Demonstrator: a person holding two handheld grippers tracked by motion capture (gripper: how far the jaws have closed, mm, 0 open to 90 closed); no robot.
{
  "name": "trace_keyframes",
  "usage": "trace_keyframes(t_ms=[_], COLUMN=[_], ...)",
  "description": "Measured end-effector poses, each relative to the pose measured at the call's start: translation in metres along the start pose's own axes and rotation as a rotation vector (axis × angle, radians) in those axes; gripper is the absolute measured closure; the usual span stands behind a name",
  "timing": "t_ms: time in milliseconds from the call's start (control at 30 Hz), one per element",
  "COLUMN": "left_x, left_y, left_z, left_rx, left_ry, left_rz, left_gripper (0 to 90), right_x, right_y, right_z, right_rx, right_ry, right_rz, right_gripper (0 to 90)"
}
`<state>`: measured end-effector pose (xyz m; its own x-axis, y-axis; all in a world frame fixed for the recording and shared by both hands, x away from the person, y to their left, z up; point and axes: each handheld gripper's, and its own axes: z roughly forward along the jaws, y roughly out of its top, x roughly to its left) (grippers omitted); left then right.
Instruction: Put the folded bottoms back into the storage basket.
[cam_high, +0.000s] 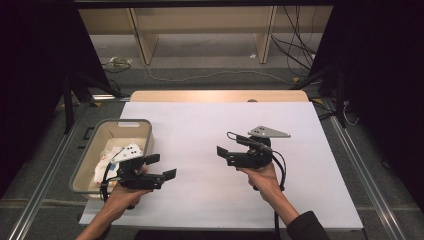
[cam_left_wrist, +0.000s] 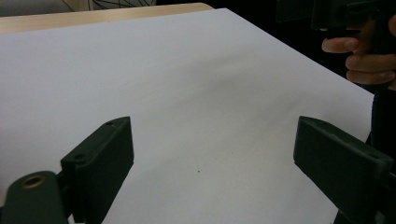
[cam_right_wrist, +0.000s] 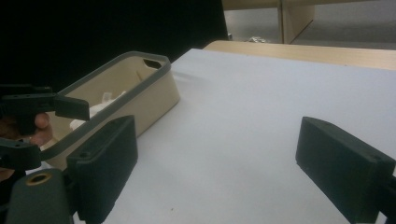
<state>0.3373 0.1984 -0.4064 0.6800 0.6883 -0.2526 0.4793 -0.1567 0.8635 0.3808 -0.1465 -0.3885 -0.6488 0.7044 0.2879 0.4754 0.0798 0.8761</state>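
Note:
Both grippers hover over a white sheet (cam_high: 210, 125) covering the table. My left gripper (cam_high: 161, 166) is held at the near left, beside a bin, and points right. In the left gripper view its jaws (cam_left_wrist: 212, 140) stand wide open with only bare sheet between them. My right gripper (cam_high: 231, 146) is held near the middle right, pointing left, with its grey plate on top. Its jaws (cam_right_wrist: 212, 140) are also wide open and hold nothing. The two grippers face each other and are apart.
A beige bin with a grey rim (cam_high: 120, 121) stands at the sheet's left edge, holding white crumpled items (cam_high: 107, 162). The bin (cam_right_wrist: 154, 100) lies ahead-left in the right gripper view. Wooden table edge (cam_high: 220, 95) runs along the back; cables lie on the floor beyond.

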Motion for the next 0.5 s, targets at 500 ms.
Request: trace_keyframes(t_ms=[500], left_x=[-0.001], left_y=[-0.003], left_z=[-0.004], left_rx=[-0.027], left_ry=[-0.003], left_rz=[0.032], left_gripper=[11.5], right_x=[-0.002], right_y=[-0.014], right_z=[-0.025], right_rx=[-0.021], right_ry=[-0.018], right_rz=[-0.021], right_gripper=[13.6])
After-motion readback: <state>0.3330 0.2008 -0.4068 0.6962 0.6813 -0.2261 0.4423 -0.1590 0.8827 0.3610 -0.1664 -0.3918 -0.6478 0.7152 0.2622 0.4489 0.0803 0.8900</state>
